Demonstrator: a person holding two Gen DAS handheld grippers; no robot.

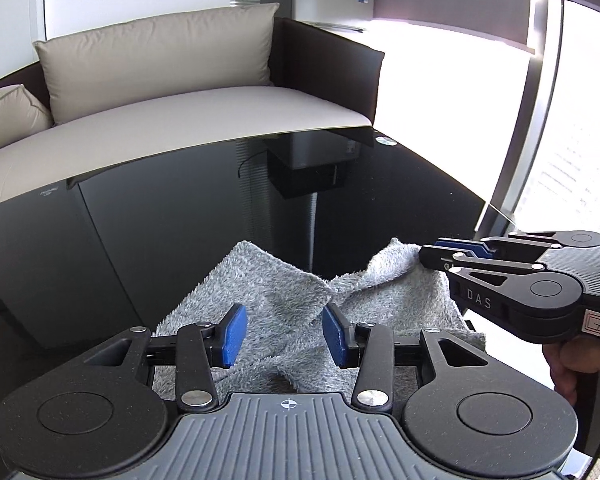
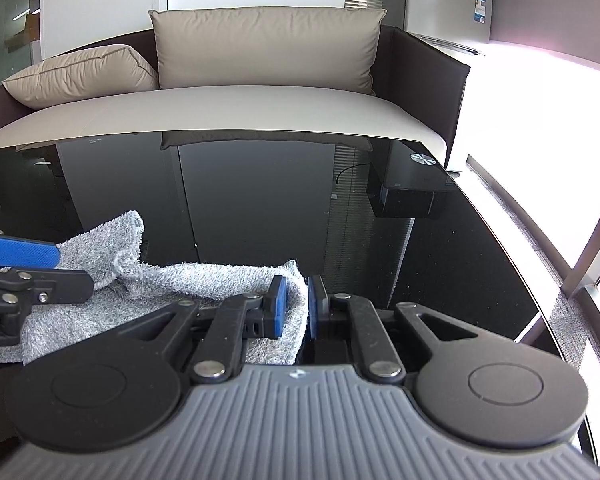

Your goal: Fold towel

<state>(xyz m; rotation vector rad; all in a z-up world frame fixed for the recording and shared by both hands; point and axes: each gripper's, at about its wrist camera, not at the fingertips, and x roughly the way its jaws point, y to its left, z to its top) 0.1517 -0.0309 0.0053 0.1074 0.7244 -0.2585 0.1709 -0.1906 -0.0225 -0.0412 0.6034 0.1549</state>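
Filling the upper half of both views: a sofa (image 1: 204,108) with dark shell and pale beige seat, one large back cushion (image 1: 156,60) upright at centre, a second cushion (image 2: 80,76) slumped at the left edge. Behind it, at the top of each frame, a small silver fridge (image 2: 440,4).

Across the middle and lower frame: a glossy black desk (image 1: 180,208), mirroring the fridge and window blinds, with a round metal disc (image 2: 423,159) near its far right corner.

On the near part of the desk, low in both views: a grey terry towel (image 1: 280,300), rumpled, one corner lifted at lower centre-left of the left wrist view, another raised toward the right edge.

In the foreground of the left wrist view: left gripper (image 1: 284,334), jaws spread wide over the towel, blue pads apart, nothing between them. Same gripper visible at the left edge of the right wrist view, jaws likewise parted.

At the right edge of the left wrist view, and in the foreground of the right wrist view: right gripper (image 2: 297,306), jaws clamped on a raised fold of the towel's edge, cloth pinched between the blue pads. Below that gripper in the left wrist view, part of a hand (image 1: 568,364) on its handle.
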